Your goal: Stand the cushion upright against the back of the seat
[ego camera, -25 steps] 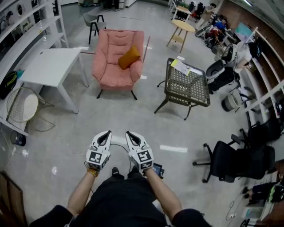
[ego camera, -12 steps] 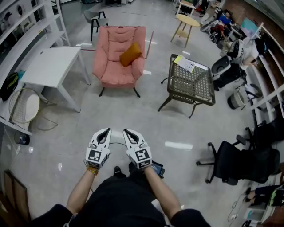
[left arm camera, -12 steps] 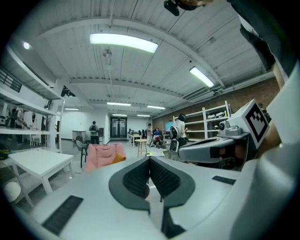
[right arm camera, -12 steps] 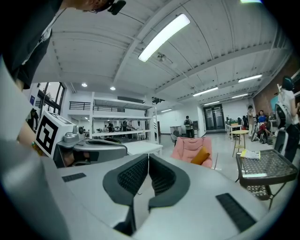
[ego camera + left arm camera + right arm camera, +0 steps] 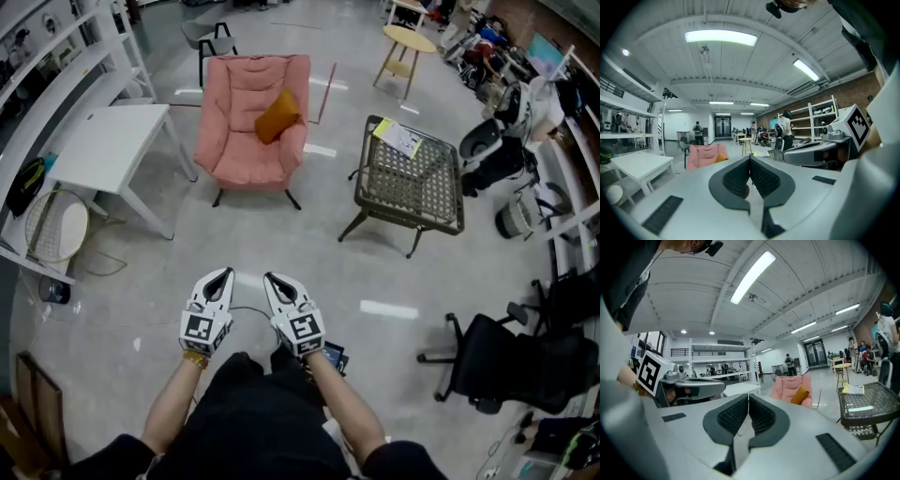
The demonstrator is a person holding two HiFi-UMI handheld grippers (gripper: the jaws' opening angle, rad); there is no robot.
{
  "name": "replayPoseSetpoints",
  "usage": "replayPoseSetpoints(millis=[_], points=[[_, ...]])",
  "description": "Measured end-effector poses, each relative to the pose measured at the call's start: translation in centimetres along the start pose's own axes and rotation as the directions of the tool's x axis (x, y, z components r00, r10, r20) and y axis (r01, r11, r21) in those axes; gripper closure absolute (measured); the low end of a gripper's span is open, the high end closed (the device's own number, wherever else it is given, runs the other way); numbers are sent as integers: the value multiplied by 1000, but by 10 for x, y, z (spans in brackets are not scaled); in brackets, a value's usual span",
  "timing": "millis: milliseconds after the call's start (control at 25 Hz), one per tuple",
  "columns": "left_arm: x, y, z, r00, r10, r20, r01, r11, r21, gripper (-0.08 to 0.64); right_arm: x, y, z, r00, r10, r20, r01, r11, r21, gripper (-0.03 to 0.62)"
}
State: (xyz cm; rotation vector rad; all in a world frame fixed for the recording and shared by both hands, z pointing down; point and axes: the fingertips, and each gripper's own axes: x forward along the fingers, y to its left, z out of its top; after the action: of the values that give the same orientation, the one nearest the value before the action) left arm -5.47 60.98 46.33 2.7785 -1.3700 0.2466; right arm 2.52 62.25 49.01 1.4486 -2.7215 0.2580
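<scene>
Jaws on your left gripper [image 5: 222, 276] and right gripper [image 5: 273, 279] are pressed together, nothing between them. You hold both low and side by side, a carrying posture by my judgement, with nothing in reach. Orange cushion [image 5: 277, 114] lies well apart at 12 o'clock, on the pink armchair [image 5: 242, 141]. It is slumped in the seat's 1 o'clock corner, long axis slanting 7 to 1 o'clock, not yet upright.

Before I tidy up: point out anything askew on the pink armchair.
The orange cushion lies tilted on the pink armchair, slumped toward the armrest at the picture's right instead of standing square against the backrest. Nothing else there looks odd.
</scene>
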Motion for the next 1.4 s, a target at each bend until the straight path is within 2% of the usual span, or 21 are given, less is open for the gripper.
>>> replayPoseSetpoints(millis=[360,880,1120,1400], points=[[41,26,2,1000,10,-19,-10,1000,9,548,35,-28,4,999,26,-38,-25,1000,18,577],[101,121,-3,997,-76,11,77,996,-49,548,149,-51,32,996,-64,-55,63,998,-27,577],[119,169,-5,996,-86,18,87,994,-61,548,200,-52,43,994,-100,-48,98,995,-32,577],[146,197,-10,998,-61,-2,60,996,-73,548,226,-75,40,994,-95,-58,94,995,-22,577]])
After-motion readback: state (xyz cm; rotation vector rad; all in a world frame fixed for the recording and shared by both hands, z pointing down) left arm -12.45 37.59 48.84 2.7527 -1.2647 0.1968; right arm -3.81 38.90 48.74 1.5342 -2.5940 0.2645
